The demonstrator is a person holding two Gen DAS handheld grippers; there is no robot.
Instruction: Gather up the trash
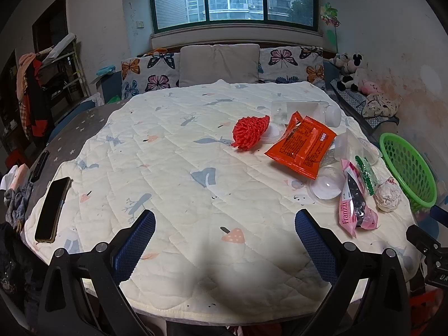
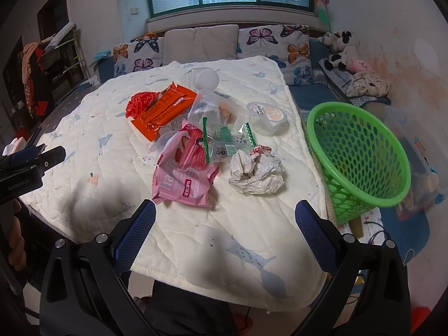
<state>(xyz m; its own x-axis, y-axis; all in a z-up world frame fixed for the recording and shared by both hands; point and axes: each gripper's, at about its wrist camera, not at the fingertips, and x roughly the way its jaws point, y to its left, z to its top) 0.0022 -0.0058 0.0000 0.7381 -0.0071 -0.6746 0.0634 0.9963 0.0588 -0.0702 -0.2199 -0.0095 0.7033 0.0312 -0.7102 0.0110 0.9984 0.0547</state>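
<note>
On the quilted tabletop ahead of me I count: one crumpled paper ball, one pink snack wrapper, one clear green-edged packet, one orange wrapper, one red foam net, several clear plastic cups and lids, hard to separate through the glare. All lie clustered toward the right edge. Just beside that edge stands a green basket; its contents I cannot make out. A dark phone lies far left. My left claw and right claw both hover spread wide, holding nothing.
</note>
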